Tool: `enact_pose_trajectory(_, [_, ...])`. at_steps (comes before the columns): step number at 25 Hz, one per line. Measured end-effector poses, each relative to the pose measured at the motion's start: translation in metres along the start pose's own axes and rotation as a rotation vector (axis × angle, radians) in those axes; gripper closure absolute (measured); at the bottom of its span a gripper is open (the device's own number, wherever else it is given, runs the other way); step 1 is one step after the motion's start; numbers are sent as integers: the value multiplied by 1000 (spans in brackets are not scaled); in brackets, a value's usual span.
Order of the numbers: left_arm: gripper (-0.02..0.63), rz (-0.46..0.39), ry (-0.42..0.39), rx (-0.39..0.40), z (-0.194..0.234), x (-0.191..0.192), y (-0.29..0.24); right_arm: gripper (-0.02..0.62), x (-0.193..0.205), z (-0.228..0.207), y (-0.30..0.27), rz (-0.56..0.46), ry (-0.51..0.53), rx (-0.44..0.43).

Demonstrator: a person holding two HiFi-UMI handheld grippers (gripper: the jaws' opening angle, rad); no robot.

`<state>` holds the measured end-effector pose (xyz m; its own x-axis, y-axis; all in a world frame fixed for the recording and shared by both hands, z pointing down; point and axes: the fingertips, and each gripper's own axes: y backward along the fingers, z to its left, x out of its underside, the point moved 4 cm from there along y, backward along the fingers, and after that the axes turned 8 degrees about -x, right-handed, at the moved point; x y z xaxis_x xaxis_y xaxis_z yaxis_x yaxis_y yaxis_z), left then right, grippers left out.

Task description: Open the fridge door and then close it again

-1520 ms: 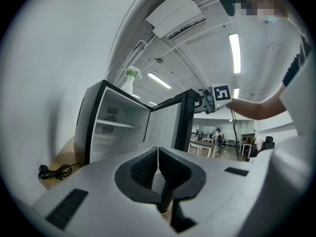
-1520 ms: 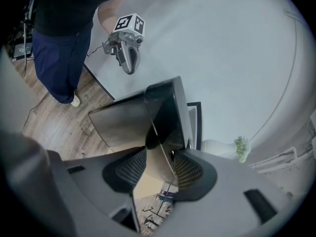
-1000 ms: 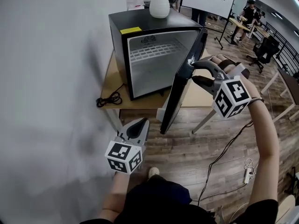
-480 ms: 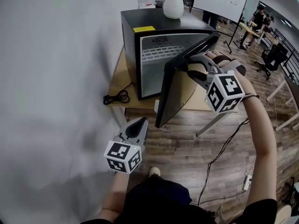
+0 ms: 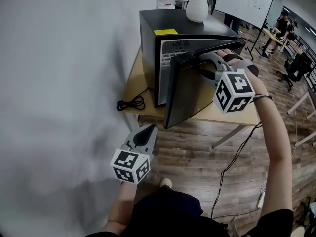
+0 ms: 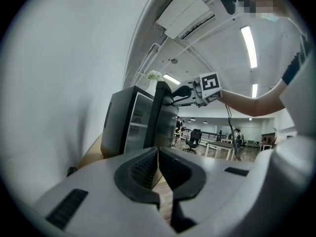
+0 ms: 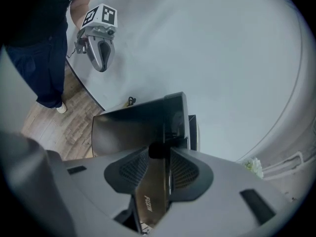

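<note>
Fridge door (image 5: 183, 90) stands ajar at a narrow angle to the mini fridge (image 5: 185, 26) on the counter (image 5: 132, 90). Right tongs (image 5: 201, 65) pinch its free edge and have just been closing tighter. Left tongs (image 5: 147, 130) are pressed together, empty, low by the wall. Opening looks done; shutting fully remains.

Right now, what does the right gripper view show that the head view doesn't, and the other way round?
Only the right gripper view: the right gripper's pads on either side of the fridge door's edge. Its jaws have just been closing on that edge.
Only the head view: the yellow label, the whiteboard and the person's right arm.
Both: the partly open door, the left gripper, which is shut and empty, and the wood floor.
</note>
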<state>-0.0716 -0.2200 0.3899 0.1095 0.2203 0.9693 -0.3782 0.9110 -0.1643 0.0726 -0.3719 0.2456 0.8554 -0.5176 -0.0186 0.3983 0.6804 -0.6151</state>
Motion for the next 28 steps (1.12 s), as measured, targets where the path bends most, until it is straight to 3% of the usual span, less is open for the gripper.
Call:
enact_pose_trajectory(19, [597, 1, 15, -67, 37, -4, -19, 482, -1, -57, -77, 43, -66, -60])
enact_pose_trajectory(28, [597, 0, 21, -83, 48, -5, -25, 479, -1, -59, -79, 40, -72, -48])
